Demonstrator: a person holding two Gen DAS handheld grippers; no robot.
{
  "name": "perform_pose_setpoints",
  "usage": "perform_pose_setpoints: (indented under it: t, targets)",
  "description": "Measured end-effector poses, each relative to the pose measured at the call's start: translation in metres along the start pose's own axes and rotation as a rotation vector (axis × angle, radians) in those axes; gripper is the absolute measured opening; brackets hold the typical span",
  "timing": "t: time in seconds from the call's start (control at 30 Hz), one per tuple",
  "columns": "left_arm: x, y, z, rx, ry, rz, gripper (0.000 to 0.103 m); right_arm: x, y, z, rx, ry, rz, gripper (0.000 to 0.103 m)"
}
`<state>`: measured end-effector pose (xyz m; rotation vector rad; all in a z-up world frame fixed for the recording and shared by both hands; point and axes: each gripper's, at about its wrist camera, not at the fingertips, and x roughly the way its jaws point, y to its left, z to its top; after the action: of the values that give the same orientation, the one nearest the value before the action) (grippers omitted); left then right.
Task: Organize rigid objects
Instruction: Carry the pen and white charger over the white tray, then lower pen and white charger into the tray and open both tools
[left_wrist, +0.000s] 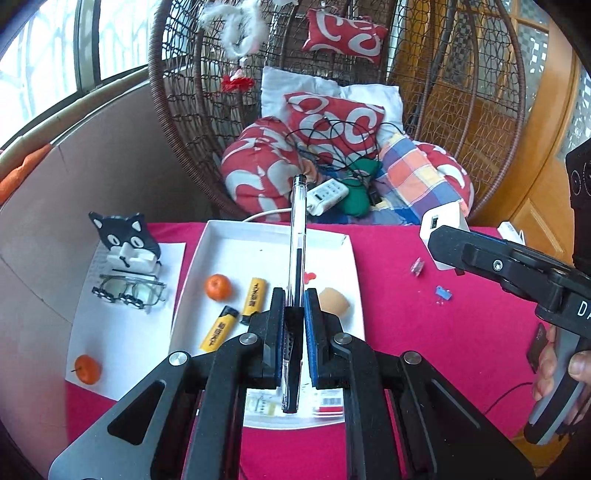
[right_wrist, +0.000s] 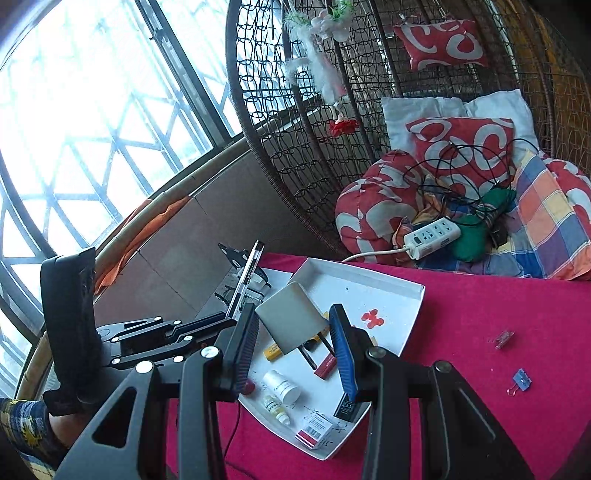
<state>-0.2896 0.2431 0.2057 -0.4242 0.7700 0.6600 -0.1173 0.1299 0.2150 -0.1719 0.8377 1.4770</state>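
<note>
While the cat-shaped holder (left_wrist: 125, 240) and wire glasses (left_wrist: 129, 291) sit by the table's left edge, left gripper (left_wrist: 294, 295) pinches a clear pen (left_wrist: 298, 236) over the white tray (left_wrist: 221, 236); right gripper (right_wrist: 295, 328) clamps a smooth white charger (right_wrist: 291, 315), label unreadable.

Lighting: bright daylight from the window (right_wrist: 92, 122) left of both tools; panes blown out white. Shadows soft, faint. Focus sharp on the table (left_wrist: 424, 332), no motion blur. Strong fisheye bending; dark vignetted corners.
</note>
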Motion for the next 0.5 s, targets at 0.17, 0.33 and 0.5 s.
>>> perform_pose_setpoints:
  t: [0.17,0.33,0.5]
  targets:
    - [0.011,0.021,-0.005,-0.011,0.041,0.014,0.009,0.027,0.01,-0.004,0.005,0.028,0.004,0.039]
    - [0.045,0.043,-0.018,-0.048,0.15,0.01,0.009,0.063,0.008,-0.014,0.005,0.106,-0.034,0.039]
    - [0.078,0.051,-0.029,-0.053,0.24,0.027,0.009,0.103,-0.006,-0.035,0.04,0.219,-0.084,0.039]
